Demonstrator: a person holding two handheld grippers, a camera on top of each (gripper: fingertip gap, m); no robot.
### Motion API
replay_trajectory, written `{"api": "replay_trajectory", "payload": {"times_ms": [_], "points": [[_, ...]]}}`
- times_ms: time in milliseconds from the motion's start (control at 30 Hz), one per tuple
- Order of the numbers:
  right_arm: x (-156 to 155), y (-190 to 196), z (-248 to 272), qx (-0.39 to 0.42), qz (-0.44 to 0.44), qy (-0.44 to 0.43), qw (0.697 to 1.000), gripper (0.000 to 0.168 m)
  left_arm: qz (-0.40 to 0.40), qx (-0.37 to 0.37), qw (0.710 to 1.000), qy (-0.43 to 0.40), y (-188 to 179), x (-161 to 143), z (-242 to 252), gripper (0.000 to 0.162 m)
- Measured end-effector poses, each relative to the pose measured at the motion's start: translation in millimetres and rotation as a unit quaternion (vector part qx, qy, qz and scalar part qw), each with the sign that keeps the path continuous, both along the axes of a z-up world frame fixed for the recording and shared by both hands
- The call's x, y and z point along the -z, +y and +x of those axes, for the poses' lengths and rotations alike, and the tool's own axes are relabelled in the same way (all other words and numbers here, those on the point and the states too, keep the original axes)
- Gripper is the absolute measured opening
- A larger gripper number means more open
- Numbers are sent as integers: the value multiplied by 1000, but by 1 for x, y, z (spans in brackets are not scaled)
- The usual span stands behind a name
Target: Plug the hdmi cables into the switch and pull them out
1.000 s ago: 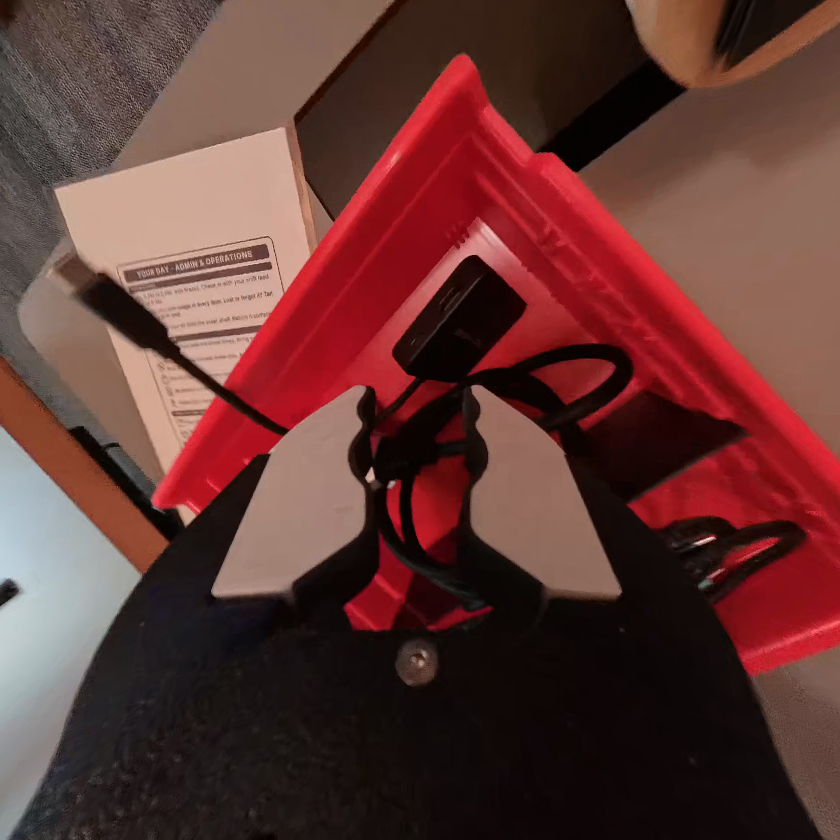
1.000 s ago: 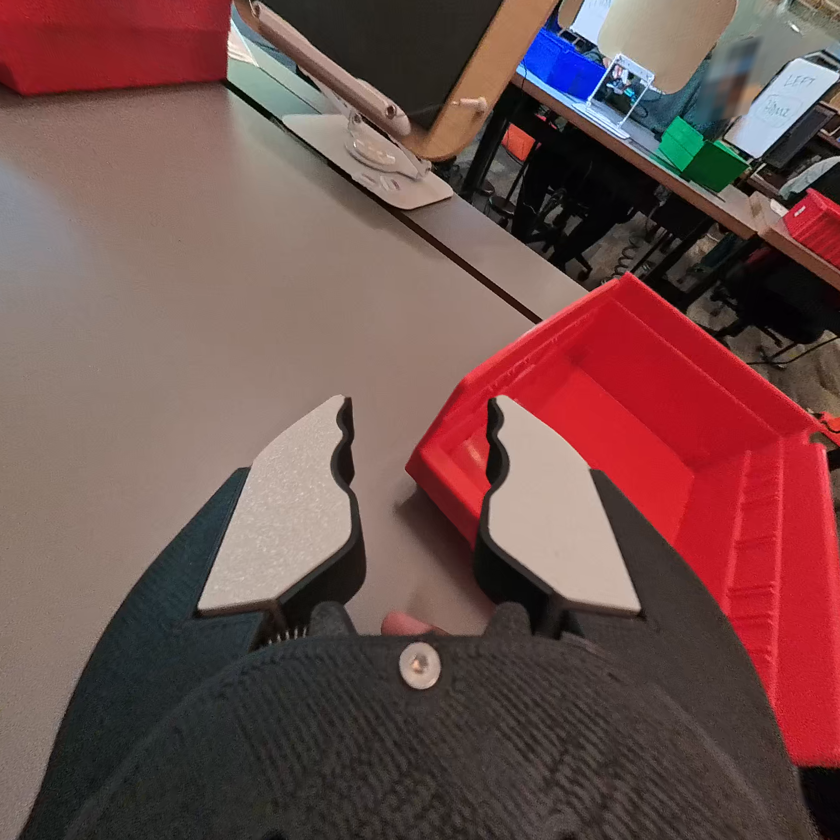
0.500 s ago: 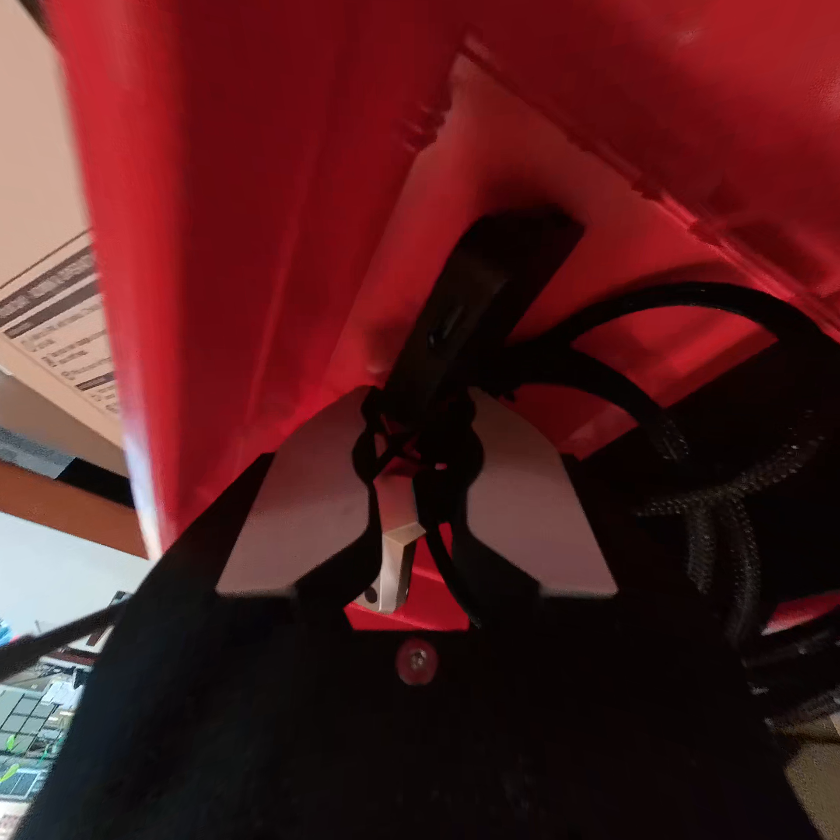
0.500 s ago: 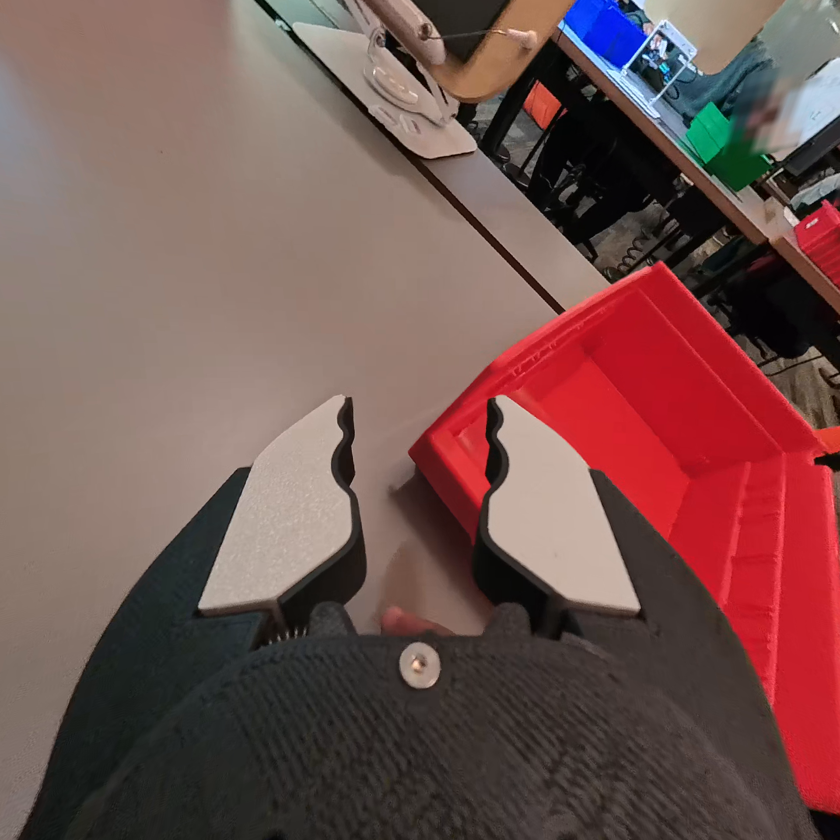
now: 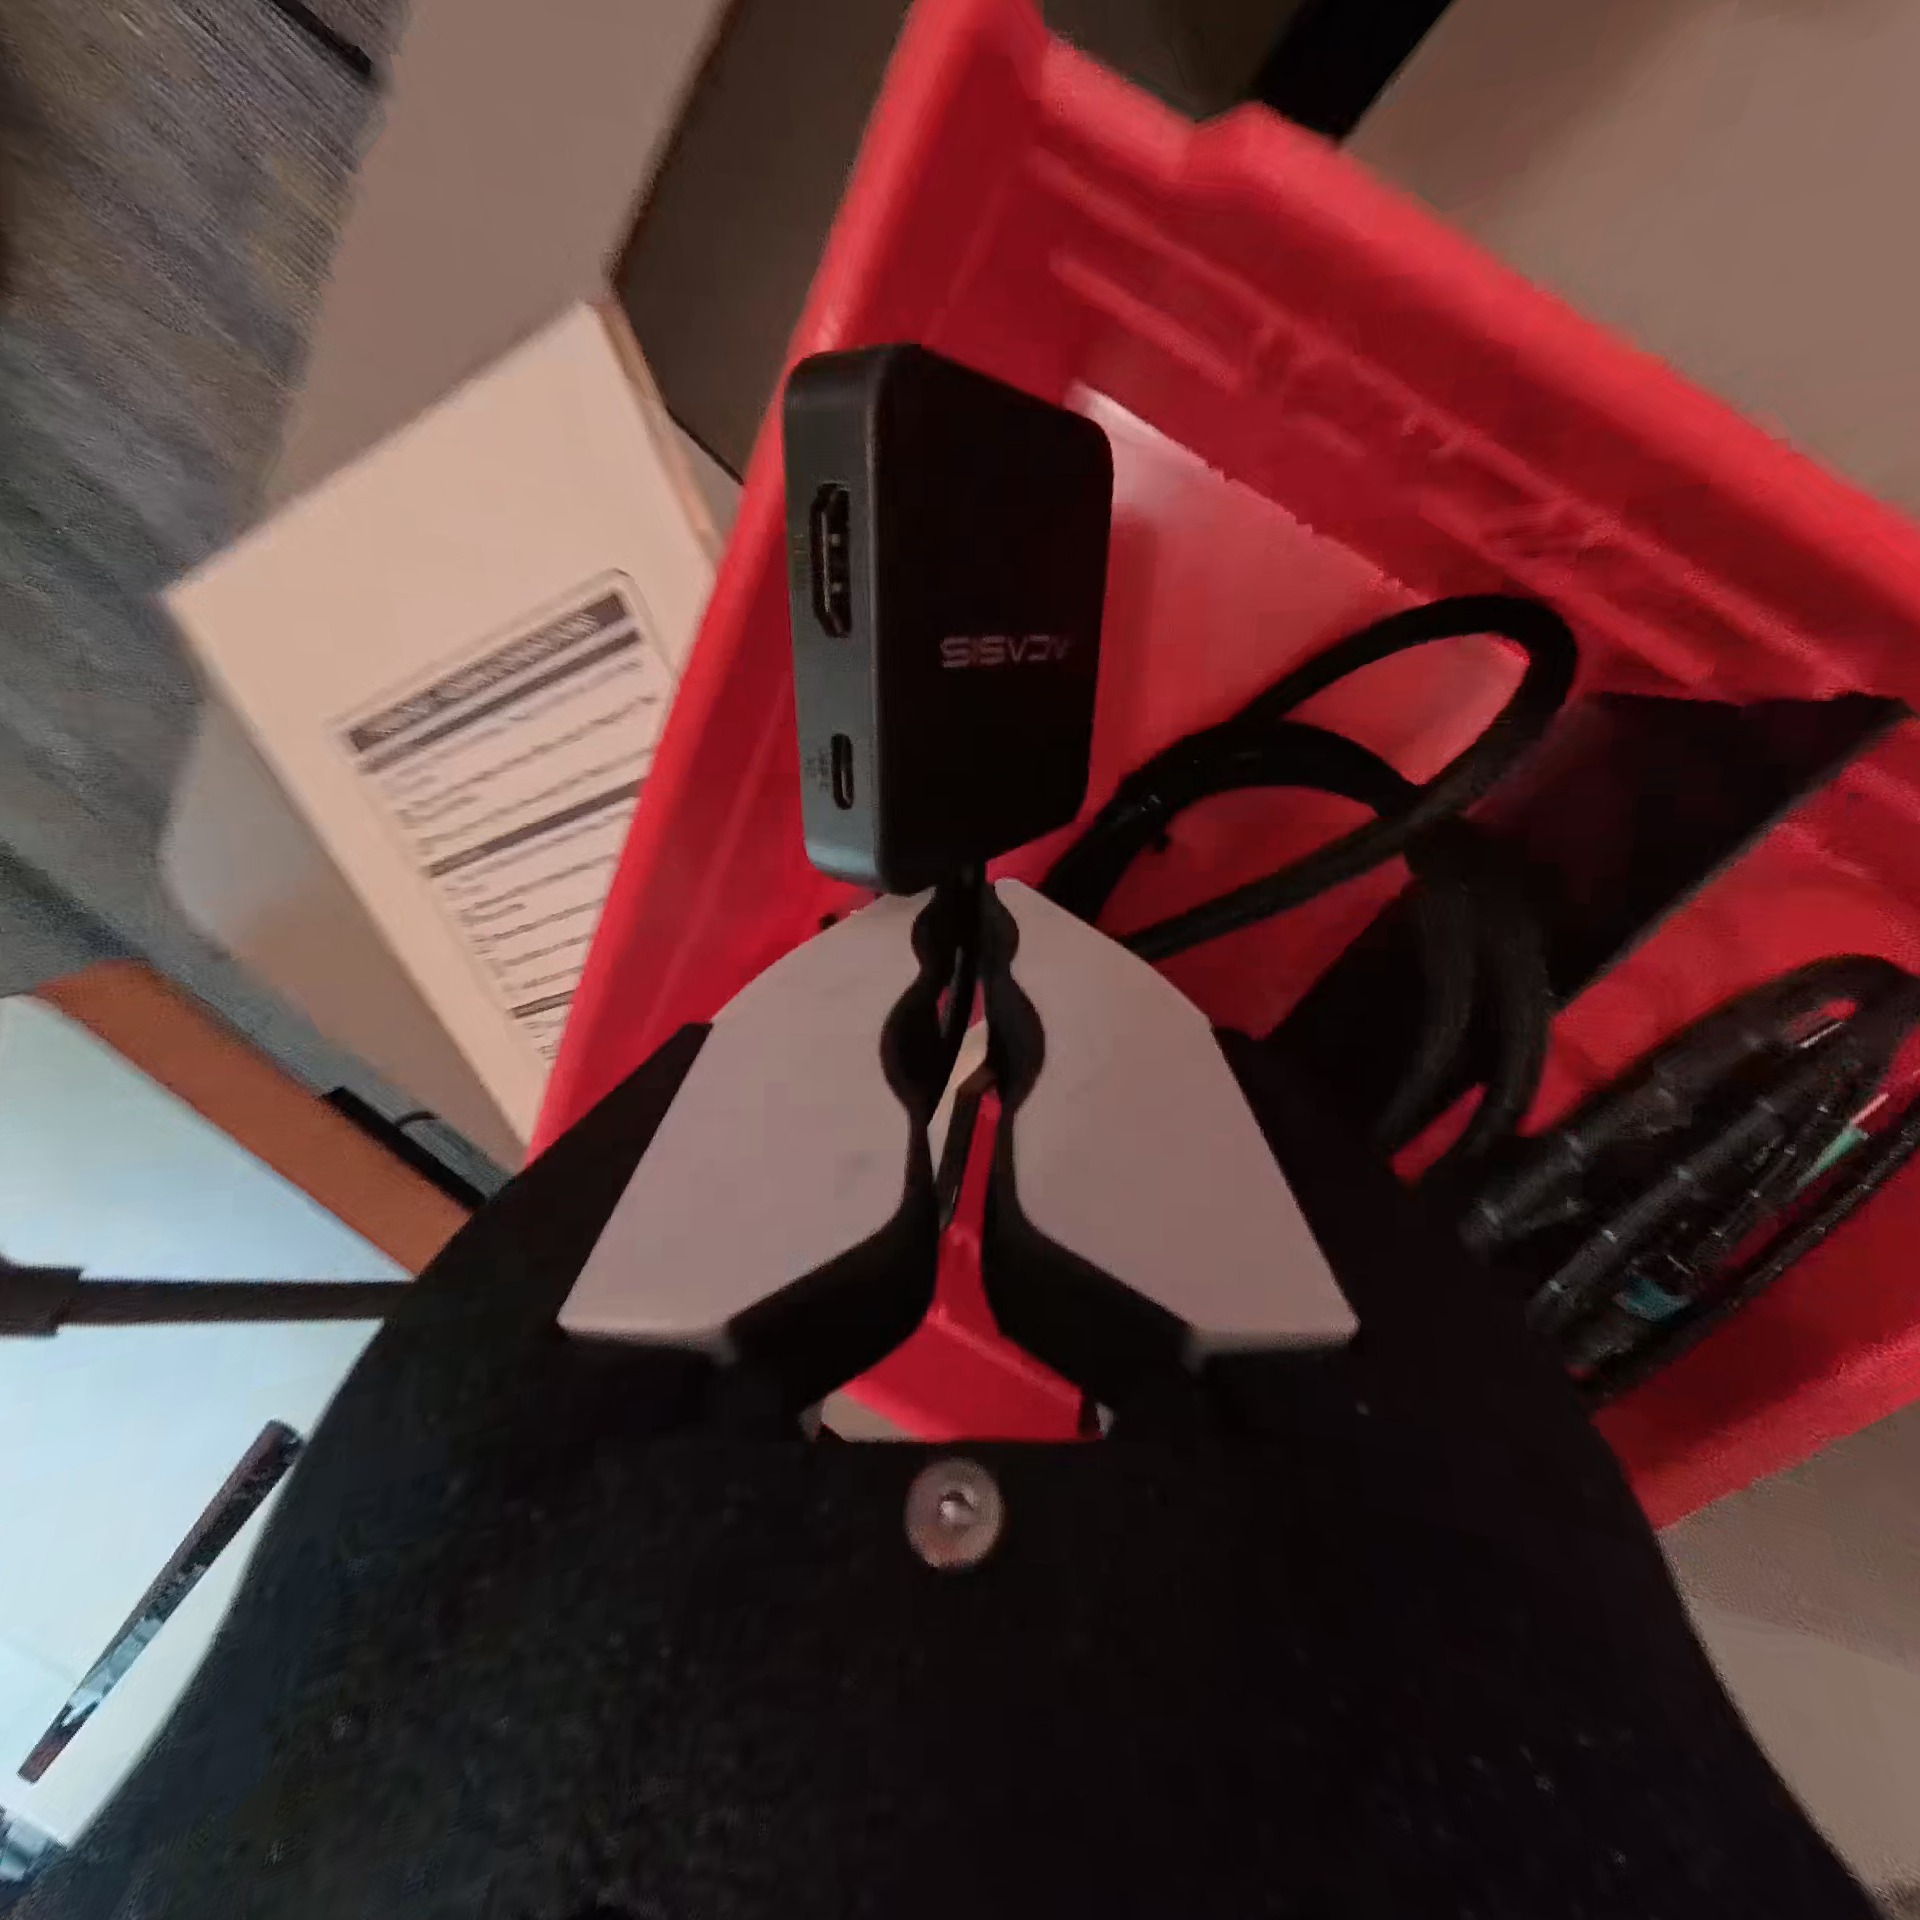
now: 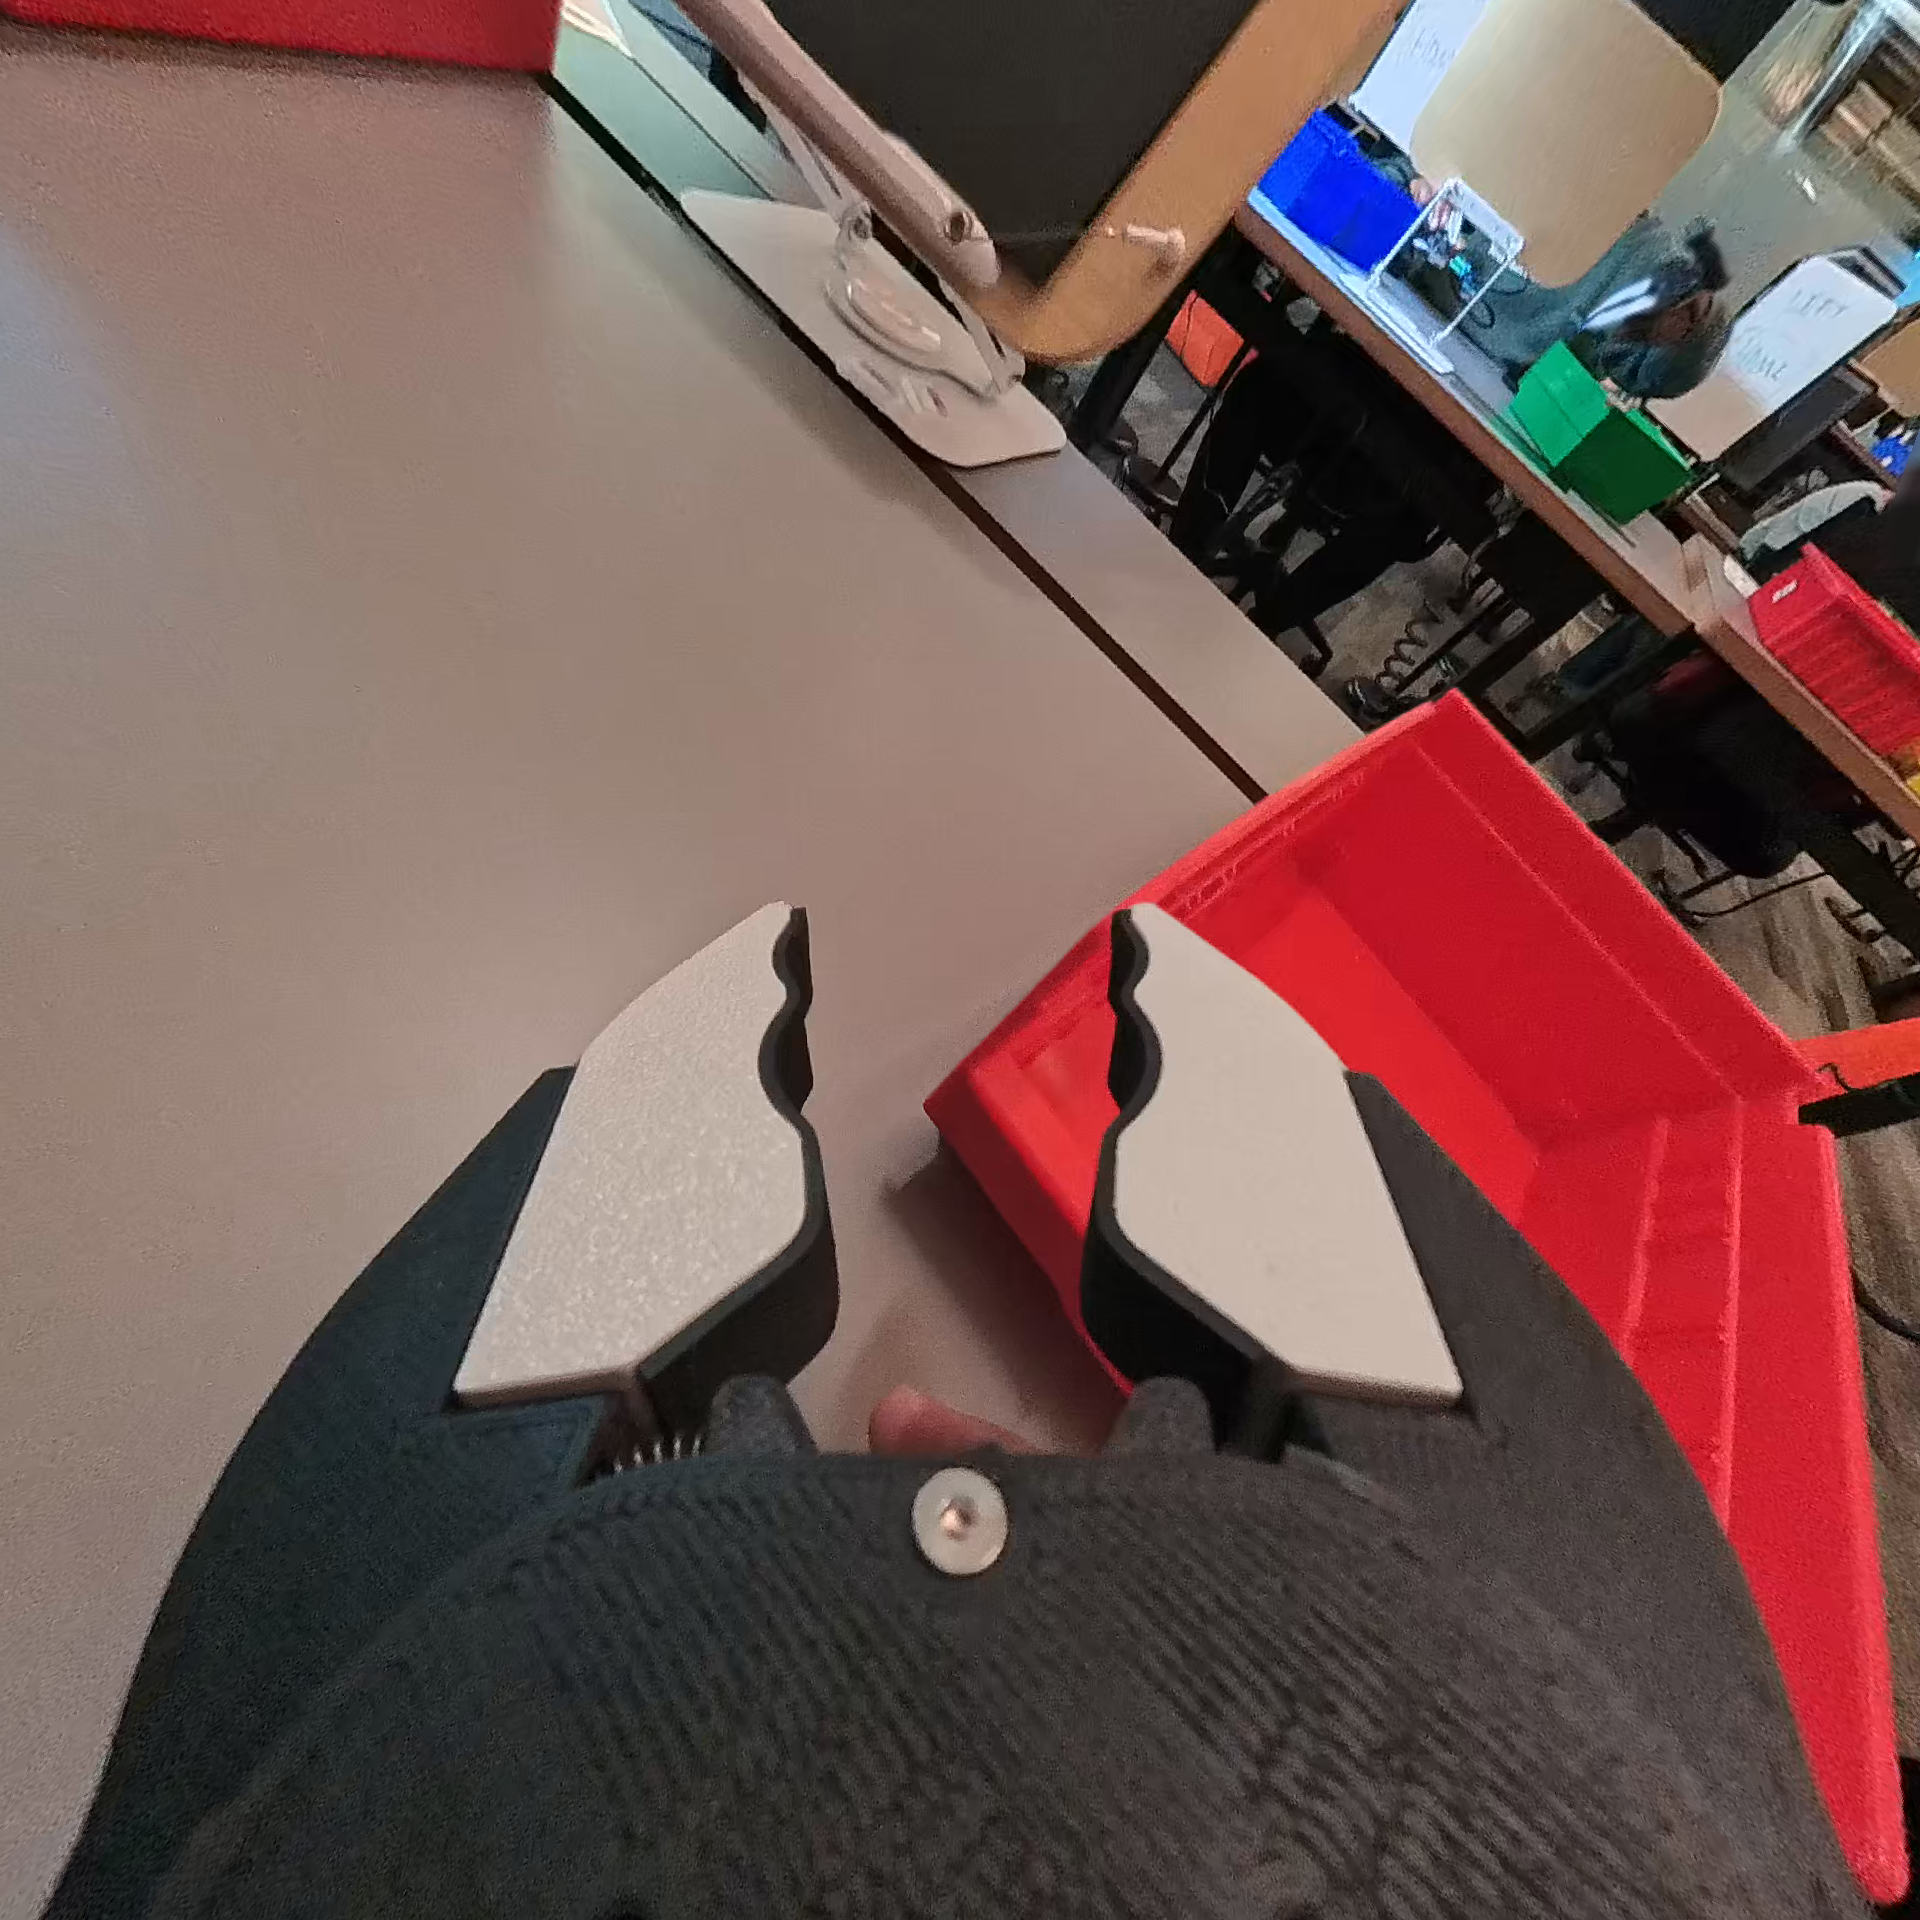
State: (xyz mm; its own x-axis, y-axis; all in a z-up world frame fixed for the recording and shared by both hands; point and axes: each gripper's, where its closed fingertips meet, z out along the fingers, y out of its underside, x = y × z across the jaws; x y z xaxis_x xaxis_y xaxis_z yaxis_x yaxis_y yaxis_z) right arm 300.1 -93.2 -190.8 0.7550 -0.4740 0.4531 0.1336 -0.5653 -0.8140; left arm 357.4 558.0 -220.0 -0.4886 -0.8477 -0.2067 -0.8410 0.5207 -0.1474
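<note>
In the left wrist view my left gripper [image 5: 961,925] is shut on the thin black cord of the black HDMI switch [image 5: 966,623]. The switch stands up just beyond the fingertips, lifted above a red bin [image 5: 1299,332], with its ports facing left. Black braided HDMI cables [image 5: 1351,727] lie coiled in that bin, with another bundle [image 5: 1683,1174] at the right. In the right wrist view my right gripper [image 6: 961,977] is open and empty above the grey table [image 6: 416,675], beside an empty red bin [image 6: 1558,987].
A white box with a printed label [image 5: 468,665] stands left of the cable bin. A monitor stand base [image 6: 894,343] sits at the back of the table. The table's right edge drops to the floor, with other desks, bins and a seated person beyond.
My left gripper went down into the bin, shut on the switch's cord and has lifted the switch clear of the bin floor. My right gripper stayed open and only shifted its view slightly.
</note>
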Motion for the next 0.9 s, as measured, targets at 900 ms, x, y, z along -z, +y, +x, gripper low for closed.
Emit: {"api": "replay_trajectory", "payload": {"times_ms": [900], "points": [[-156,171,-87,-241,385,158,877,34,-471,99,800,-359,-488,-142,-157,3]]}}
